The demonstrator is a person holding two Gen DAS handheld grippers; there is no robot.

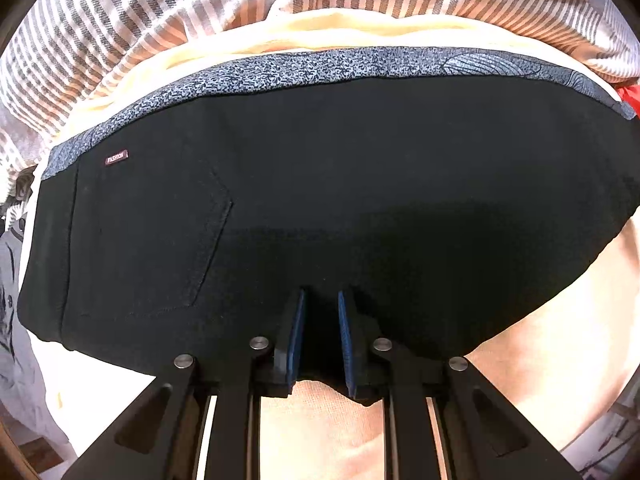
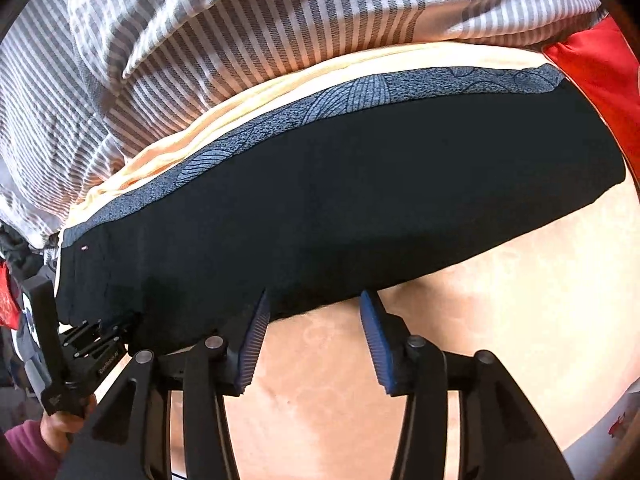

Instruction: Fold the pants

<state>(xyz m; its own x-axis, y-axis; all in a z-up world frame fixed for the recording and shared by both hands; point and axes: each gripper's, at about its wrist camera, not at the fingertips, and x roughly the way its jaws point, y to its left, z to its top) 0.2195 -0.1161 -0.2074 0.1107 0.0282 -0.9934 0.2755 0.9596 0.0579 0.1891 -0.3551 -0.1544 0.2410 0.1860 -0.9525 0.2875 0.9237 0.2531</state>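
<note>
Black fabric filled both views: the pants [image 1: 320, 200] lay flat on a pale peach surface [image 1: 560, 340], folded into a long band with the patterned blue-grey strip [image 1: 320, 66] along the far edge.

At the left end, the waistband side showed a small "FASHION" label [image 1: 116, 157] and a stitched back pocket [image 1: 152, 240]. The left gripper [image 1: 321, 296] had its jaws drawn close over the near edge of the cloth, with fabric lying between the blue pads [image 1: 297, 336]; it looked pinched there, probably to hold that edge for the next fold.

Further right, the right gripper [image 2: 312, 300] stood with jaws spread wide at the near hem, one fingertip over the cloth and the other over bare surface, gripping nothing, seemingly poised to take hold.

Behind lay a striped blanket [image 2: 240, 32], and a red item [image 2: 600, 64] at the far right.
</note>
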